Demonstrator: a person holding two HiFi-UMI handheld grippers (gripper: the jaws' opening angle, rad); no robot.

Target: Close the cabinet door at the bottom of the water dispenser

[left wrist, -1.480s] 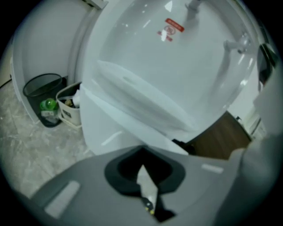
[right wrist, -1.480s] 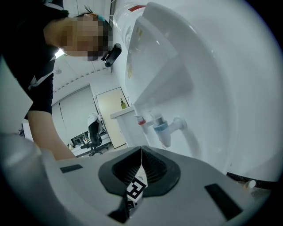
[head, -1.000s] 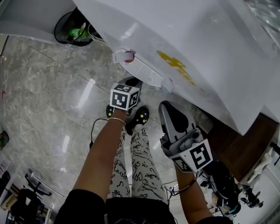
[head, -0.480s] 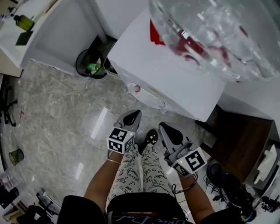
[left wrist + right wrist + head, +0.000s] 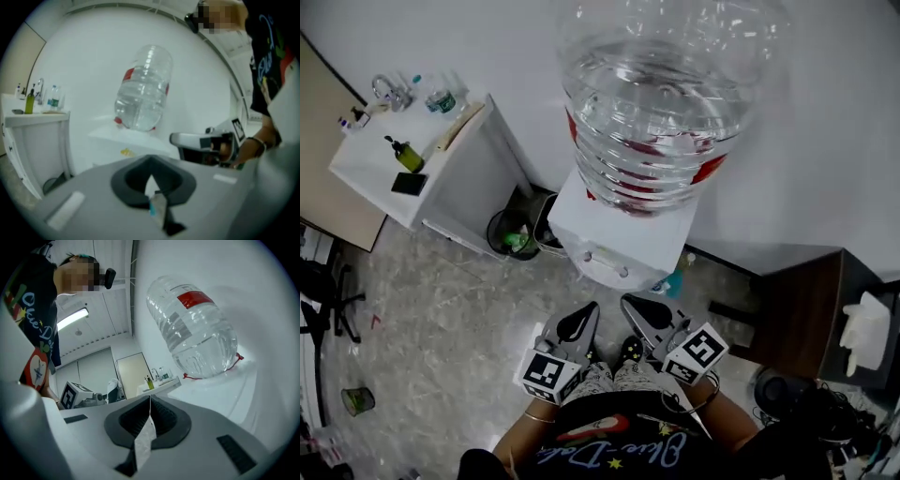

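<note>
Left gripper and right gripper: light grey moulded shells tapering to a rounded nose. Each has a dark, ribbed, teardrop-shaped recess around the jaws. Right gripper view: flat black rectangular insets on the shell either side of the recess. Each gripper carries a white marker cube with black square patterns.

Person wears a dark T-shirt with pale blue script lettering, a red oval print and small yellow stars. The trousers are white with black doodle lines. The shoe is black with yellow spots. Thin bracelet on the left wrist. Thin dark cable loops by the right wrist.
</note>
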